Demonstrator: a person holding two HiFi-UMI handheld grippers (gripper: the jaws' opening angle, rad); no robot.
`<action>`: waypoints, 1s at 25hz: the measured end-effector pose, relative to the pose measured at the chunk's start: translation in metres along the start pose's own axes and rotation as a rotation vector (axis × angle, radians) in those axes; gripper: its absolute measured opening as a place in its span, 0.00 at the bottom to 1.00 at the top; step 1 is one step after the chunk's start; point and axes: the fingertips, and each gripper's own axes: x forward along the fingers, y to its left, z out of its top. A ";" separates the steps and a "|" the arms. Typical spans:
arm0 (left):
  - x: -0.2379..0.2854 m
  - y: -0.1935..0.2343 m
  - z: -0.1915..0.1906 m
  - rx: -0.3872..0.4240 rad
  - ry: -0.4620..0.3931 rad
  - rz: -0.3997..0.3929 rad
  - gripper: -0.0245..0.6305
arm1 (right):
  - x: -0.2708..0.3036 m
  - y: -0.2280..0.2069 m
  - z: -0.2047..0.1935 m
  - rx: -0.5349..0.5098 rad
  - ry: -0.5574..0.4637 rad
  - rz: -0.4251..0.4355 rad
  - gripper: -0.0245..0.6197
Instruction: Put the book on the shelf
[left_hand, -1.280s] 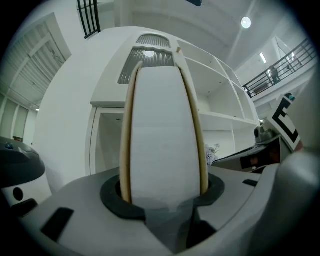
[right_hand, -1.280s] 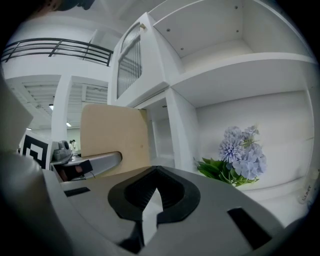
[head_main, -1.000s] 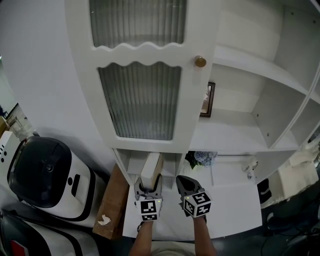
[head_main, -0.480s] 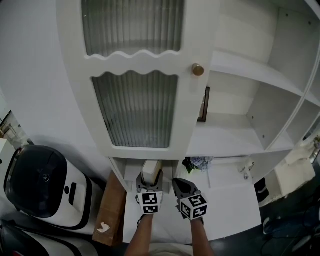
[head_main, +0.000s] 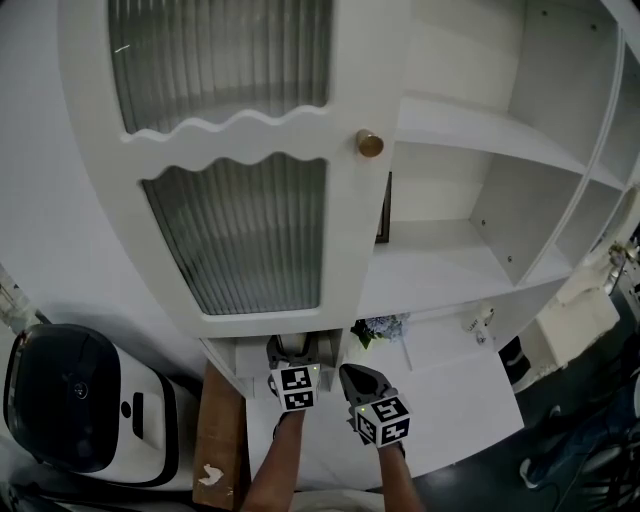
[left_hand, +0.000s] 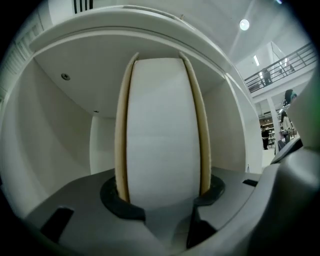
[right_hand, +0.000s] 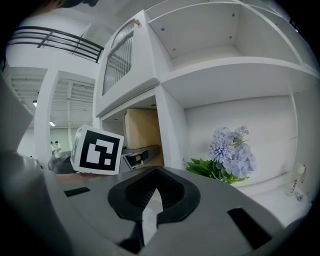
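Note:
A thick book (left_hand: 162, 130) with tan covers and white page edges stands upright between the jaws of my left gripper (left_hand: 162, 192), which is shut on it. The book reaches into a low white shelf compartment (left_hand: 55, 140). In the head view, the left gripper (head_main: 298, 352) sits at the compartment's mouth under the cabinet door, and most of the book is hidden there. The right gripper view shows the book's tan cover (right_hand: 141, 131) inside that compartment. My right gripper (head_main: 362, 382) hovers just to the right, shut and holding nothing (right_hand: 152, 195).
An open glass-panelled cabinet door with a brass knob (head_main: 370, 143) hangs over the left gripper. Blue flowers (right_hand: 231, 150) and a small bottle (right_hand: 297, 182) stand in the neighbouring compartment. A black-and-white appliance (head_main: 70, 410) and a cardboard piece (head_main: 220, 450) lie at the left.
My left gripper has carried the book forward into the low compartment, so the book now shows far less in the head view. The right gripper has stayed beside it.

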 end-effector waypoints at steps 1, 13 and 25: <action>0.004 0.000 0.000 0.003 0.000 -0.005 0.40 | -0.001 -0.003 0.000 0.006 -0.002 -0.012 0.07; 0.021 -0.024 0.000 0.044 0.008 -0.179 0.45 | -0.016 -0.019 -0.013 0.059 -0.007 -0.110 0.07; -0.003 -0.037 -0.014 0.086 0.027 -0.335 0.55 | -0.015 -0.012 -0.024 0.070 0.004 -0.102 0.07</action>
